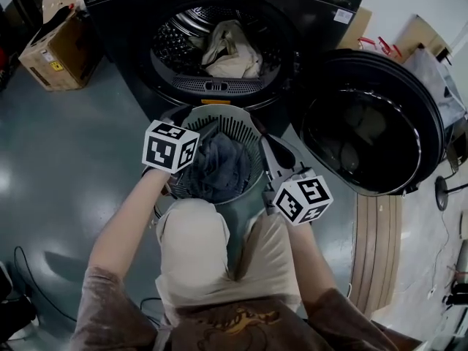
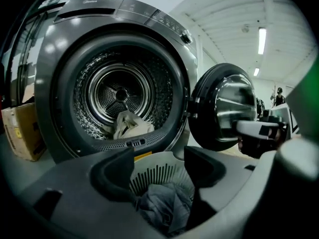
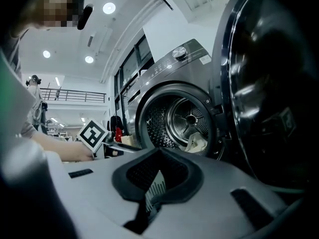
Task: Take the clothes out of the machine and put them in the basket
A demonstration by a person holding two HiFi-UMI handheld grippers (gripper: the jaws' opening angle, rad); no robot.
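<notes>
Left gripper [image 2: 158, 154] jaws apart, screening grey garment [image 2: 162, 205] in basket [image 2: 164, 176].

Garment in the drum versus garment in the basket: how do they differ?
The drum garment is cream; the basket garment is blue-grey. The drum garment lies in the machine's drum, not yet taken out; the basket garment already sits in the basket. Both lie crumpled.

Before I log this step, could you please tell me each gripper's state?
Left gripper: open, empty, above the pale slatted plastic laundry basket.
Right gripper: closed on that basket's rim.
</notes>
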